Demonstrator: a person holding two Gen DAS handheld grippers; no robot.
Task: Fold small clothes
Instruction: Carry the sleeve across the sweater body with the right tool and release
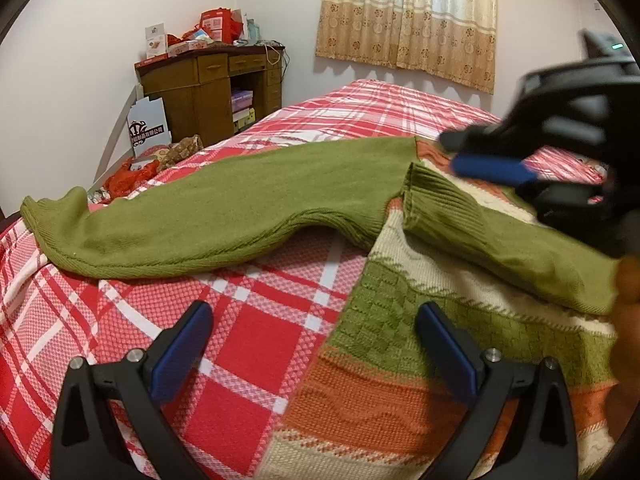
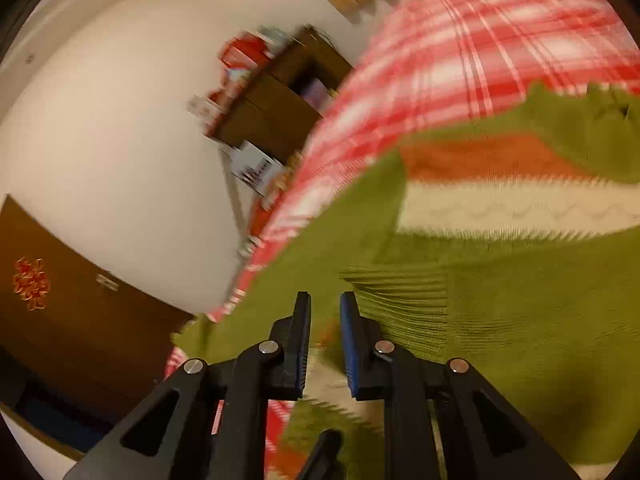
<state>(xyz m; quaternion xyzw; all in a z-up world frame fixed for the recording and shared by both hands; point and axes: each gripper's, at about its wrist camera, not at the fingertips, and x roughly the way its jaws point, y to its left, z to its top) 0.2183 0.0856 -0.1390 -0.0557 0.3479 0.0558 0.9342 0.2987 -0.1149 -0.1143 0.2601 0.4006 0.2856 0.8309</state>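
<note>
The left gripper (image 1: 312,344) has its jaws spread wide and holds nothing; it hangs low over the near edge of the sweater (image 1: 420,360), one finger above the plaid bedspread (image 1: 248,360) and the other above the knit body. The right gripper (image 2: 325,344) has its jaws narrow, with a small gap between them and nothing held; in the left wrist view it appears on the far right, above the folded sleeve (image 1: 500,240).

The sweater lies flat on the bed, on the right side of the left wrist view, with bands of green, cream and orange. Its right sleeve is folded in across the chest, the ribbed cuff (image 1: 436,200) resting on the cream band. The other sleeve (image 1: 208,216) stretches out to the left over the bedspread, slightly arched in the middle.

Beyond the bed, a brown wooden desk (image 1: 212,88) stands in the far left corner with red boxes (image 1: 212,28) on top. A patterned curtain (image 1: 408,12) hangs on the far wall. The right wrist view is blurred.
</note>
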